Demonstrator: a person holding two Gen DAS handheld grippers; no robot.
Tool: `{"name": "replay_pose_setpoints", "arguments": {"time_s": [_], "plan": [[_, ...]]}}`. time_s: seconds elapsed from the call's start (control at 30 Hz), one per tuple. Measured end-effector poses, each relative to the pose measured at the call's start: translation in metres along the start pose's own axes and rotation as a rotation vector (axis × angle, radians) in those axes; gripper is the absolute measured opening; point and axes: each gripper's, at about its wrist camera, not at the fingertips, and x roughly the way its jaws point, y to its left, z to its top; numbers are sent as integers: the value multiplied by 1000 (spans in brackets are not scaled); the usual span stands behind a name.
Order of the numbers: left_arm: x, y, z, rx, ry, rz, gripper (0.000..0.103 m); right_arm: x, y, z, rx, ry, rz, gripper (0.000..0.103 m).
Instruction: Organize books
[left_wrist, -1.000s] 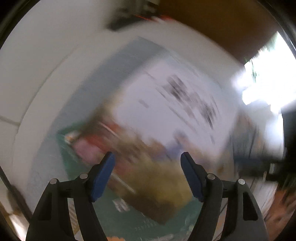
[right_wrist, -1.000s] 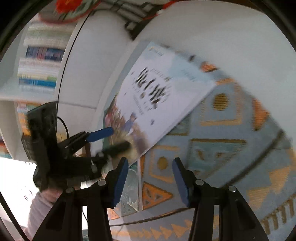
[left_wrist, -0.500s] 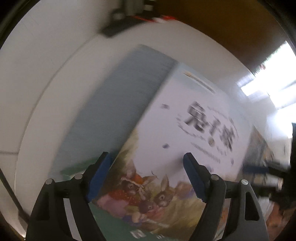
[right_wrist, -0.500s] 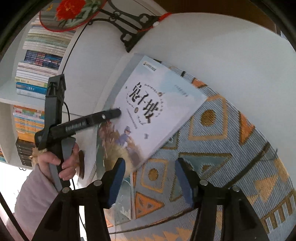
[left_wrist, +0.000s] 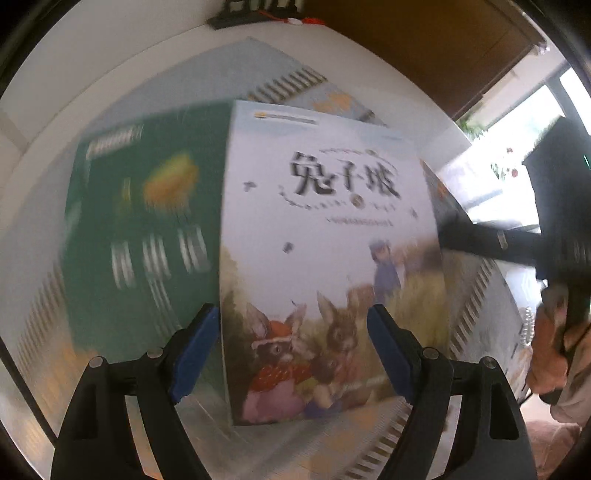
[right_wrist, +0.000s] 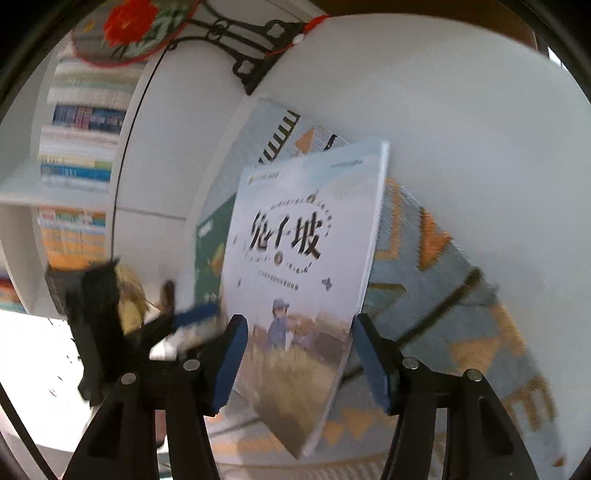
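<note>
Left wrist view puts the rabbit book (left_wrist: 325, 236) at centre, its pale cover with two rabbits facing the camera, partly covering a green book (left_wrist: 144, 229) that lies on the patterned mat (left_wrist: 40, 332). The left gripper (left_wrist: 291, 347) hangs over its lower edge with blue pads spread wide, one at each side of the cover; its jaws have just been opening and do not press on the book. In the right wrist view the rabbit book (right_wrist: 303, 258) appears tilted above the mat, and the right gripper (right_wrist: 295, 354) has its jaws parted, just opening, with the cover's lower part between the pads. Whether they touch it I cannot tell. Shelved books (right_wrist: 77, 155) stand at far left.
</note>
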Motion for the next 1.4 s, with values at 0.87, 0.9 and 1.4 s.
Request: {"name": "replay_pose_setpoints", "arguments": {"time_s": [0.87,0.9,1.4], "plan": [[-23,34,-94,-404,-69,0,23,-20,-26,-25,-49,130,178,50],[-23,33,-94,-392,-66,6,23,-17,-30,-26,-40,142,152,50],[-22,41,-93,-443,-47,-70,26,-11,-29,-28,-94,124,74,10]]}}
